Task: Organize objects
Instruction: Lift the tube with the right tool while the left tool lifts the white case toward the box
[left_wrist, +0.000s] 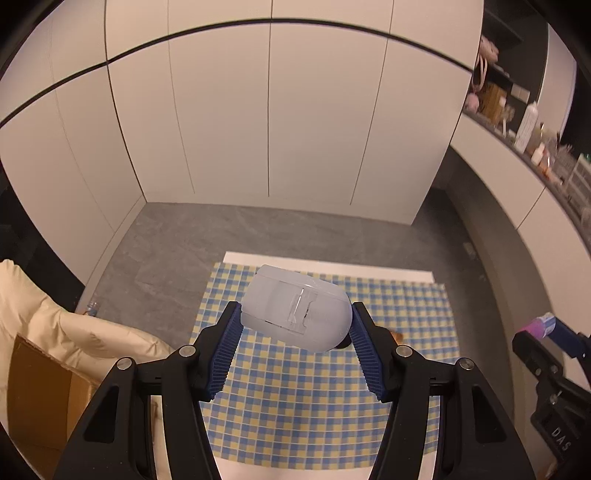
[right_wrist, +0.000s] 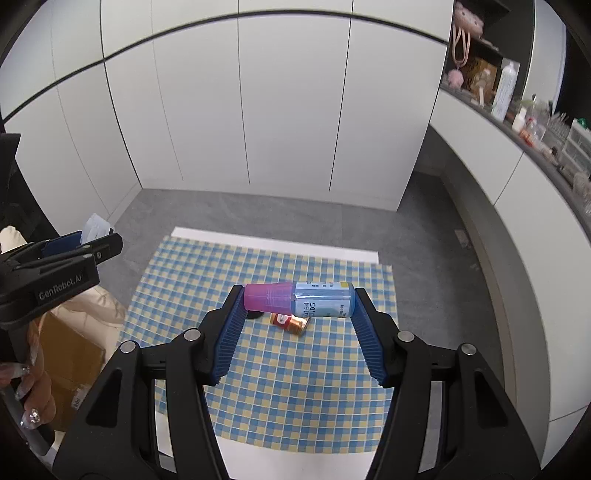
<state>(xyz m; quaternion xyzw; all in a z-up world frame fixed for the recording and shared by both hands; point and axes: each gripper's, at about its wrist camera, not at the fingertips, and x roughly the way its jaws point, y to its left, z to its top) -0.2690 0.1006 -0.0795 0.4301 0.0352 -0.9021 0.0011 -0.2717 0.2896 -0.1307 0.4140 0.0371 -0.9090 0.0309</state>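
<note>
My left gripper (left_wrist: 295, 314) is shut on a translucent white plastic case (left_wrist: 295, 308) and holds it above the blue-and-yellow checked cloth (left_wrist: 314, 398). My right gripper (right_wrist: 299, 301) is shut on a blue bottle with a pink cap (right_wrist: 299, 298), held sideways by its ends above the cloth (right_wrist: 295, 387). Under it a small red and copper can (right_wrist: 291, 322) lies on its side next to a small dark object (right_wrist: 254, 315). The right gripper with the bottle shows at the right edge of the left wrist view (left_wrist: 546, 325). The left gripper with the case shows at the left of the right wrist view (right_wrist: 92, 240).
The cloth lies on a white table over a grey floor (left_wrist: 166, 240). White cabinet doors (left_wrist: 258, 110) stand behind. A cardboard box (left_wrist: 40, 384) and a cream jacket (left_wrist: 55, 325) are at the left. A cluttered counter shelf (right_wrist: 535, 129) runs along the right.
</note>
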